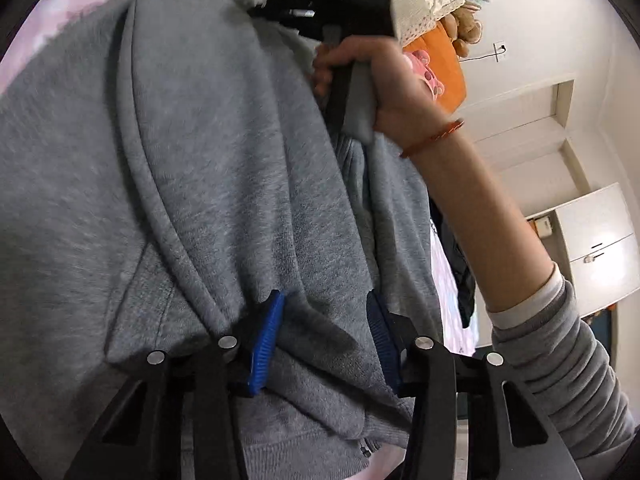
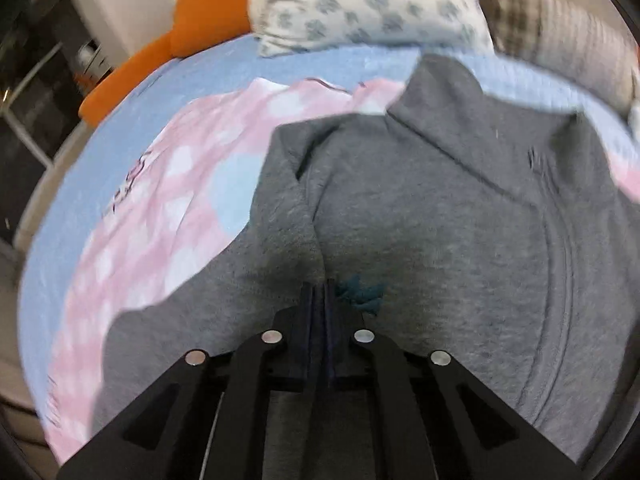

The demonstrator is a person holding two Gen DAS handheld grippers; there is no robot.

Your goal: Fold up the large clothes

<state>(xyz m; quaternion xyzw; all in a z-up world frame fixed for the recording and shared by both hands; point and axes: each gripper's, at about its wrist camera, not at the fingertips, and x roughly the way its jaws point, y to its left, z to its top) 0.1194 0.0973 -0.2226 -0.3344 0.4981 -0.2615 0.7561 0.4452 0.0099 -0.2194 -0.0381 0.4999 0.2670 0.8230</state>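
Observation:
A large grey sweatshirt [image 1: 224,184] lies on a bed with a pink patterned cover [image 2: 152,208]. In the left wrist view my left gripper [image 1: 324,320] is open, its blue pads [image 1: 266,344] either side of a fold of the grey fabric. The right gripper [image 1: 332,4] shows at the top of that view, held by a hand with a red bracelet. In the right wrist view my right gripper [image 2: 319,292] is shut on a pinch of the sweatshirt [image 2: 440,232], next to a small teal mark. The collar and zip lie further away.
A patterned pillow [image 2: 360,0] and an orange cushion [image 2: 192,28] lie at the head of the bed on a blue sheet [image 2: 192,80]. A soft toy [image 1: 466,28], white wall and cupboards [image 1: 596,240] show on the right of the left wrist view.

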